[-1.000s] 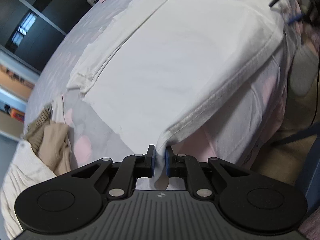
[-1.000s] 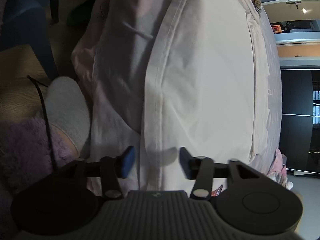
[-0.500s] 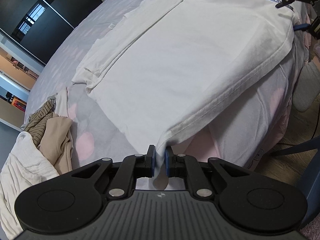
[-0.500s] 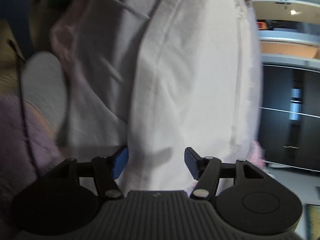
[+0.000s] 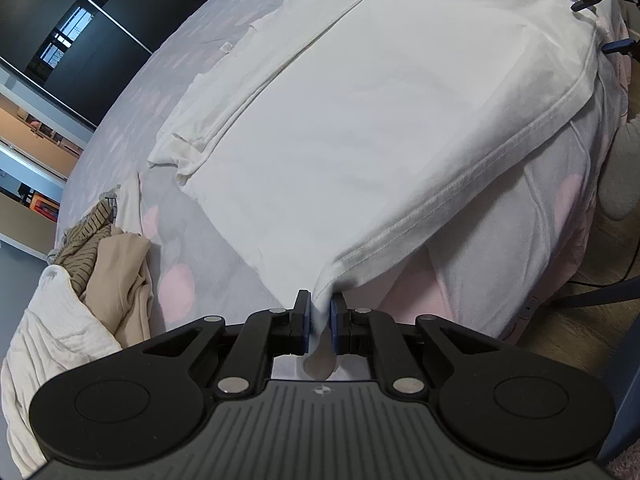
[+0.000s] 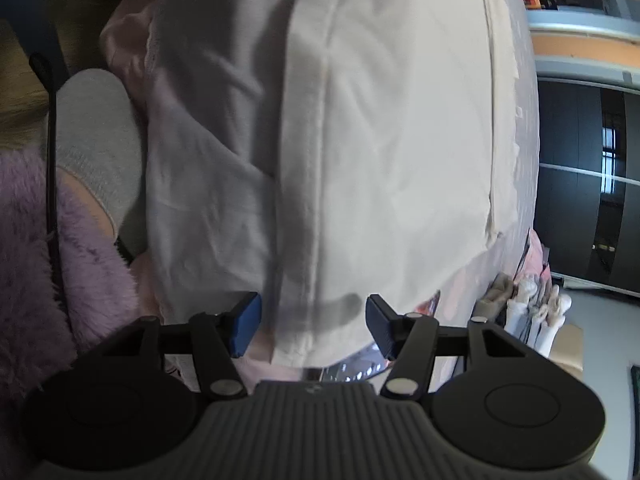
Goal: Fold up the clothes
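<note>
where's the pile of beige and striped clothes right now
In the left wrist view, the pile of beige and striped clothes sits at the left edge on the grey bedspread, left of the spread white t-shirt.

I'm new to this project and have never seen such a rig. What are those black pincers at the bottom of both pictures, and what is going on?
They are hand-held grippers, one in each of a person's hands; each carries a camera looking along its fingers. One picture comes from the left gripper, shut on a corner of the white T-shirt. The shirt is spread on a bed with a grey, pink-spotted cover. The other picture comes from the right gripper, open at the shirt's other corner. A pile of clothes lies beside.
</note>
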Motion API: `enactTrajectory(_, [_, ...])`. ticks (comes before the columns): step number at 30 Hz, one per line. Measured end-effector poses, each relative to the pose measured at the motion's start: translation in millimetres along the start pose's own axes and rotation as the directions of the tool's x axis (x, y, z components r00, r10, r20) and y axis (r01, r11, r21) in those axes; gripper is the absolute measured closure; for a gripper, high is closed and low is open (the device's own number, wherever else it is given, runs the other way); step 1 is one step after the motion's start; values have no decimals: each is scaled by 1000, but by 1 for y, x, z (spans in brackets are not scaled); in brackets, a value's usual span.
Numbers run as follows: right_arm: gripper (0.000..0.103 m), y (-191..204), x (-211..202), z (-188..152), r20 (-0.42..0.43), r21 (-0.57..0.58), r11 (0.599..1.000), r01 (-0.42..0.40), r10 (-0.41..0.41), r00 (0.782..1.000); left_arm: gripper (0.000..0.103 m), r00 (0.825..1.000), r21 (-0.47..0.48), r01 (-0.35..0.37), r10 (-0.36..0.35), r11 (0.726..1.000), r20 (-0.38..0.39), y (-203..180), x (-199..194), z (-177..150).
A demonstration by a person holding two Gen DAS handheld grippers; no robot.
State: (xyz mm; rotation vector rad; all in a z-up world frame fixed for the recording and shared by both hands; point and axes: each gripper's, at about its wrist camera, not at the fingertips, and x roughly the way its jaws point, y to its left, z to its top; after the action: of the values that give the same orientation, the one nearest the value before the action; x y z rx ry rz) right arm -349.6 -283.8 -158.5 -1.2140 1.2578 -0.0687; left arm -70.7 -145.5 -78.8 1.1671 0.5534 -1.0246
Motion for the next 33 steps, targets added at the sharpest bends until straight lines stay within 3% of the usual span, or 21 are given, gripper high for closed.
enactTrajectory(3, [43,11,-6,-1,49,-63,995,74,-71,996,95,1000,-5,-3,3,1000,-3,1,1,0])
enactTrajectory(4, [47,13,-8,-1,64,-76,993,89,-84,994,95,1000,-6,-3,3,1000,-4,1,1,0])
enactTrajectory(6, [71,16,-11,-2,83,-95,988,125,-117,990,95,1000,-6,-2,2,1000,-4,0,0,-1])
enactTrajectory(10, [78,20,-15,-5,97,-115,981,155,-144,985,95,1000,-6,-5,5,1000,-5,-1,-2,-1])
enactTrajectory(15, [97,18,-29,-6,119,-103,977,187,-175,977,95,1000,-31,-10,10,999,6,4,-5,0])
enactTrajectory(19, [98,3,-31,-6,114,-40,973,228,-223,968,96,1000,-70,-1,2,998,14,12,-7,2])
enactTrajectory(24, [99,-33,-26,-10,64,124,947,296,-305,950,97,998,-163,-1,10,987,57,32,-17,7])
enactTrajectory(33, [99,-111,-15,-6,-9,384,834,396,-425,905,98,986,-323,-12,65,946,152,90,-33,37])
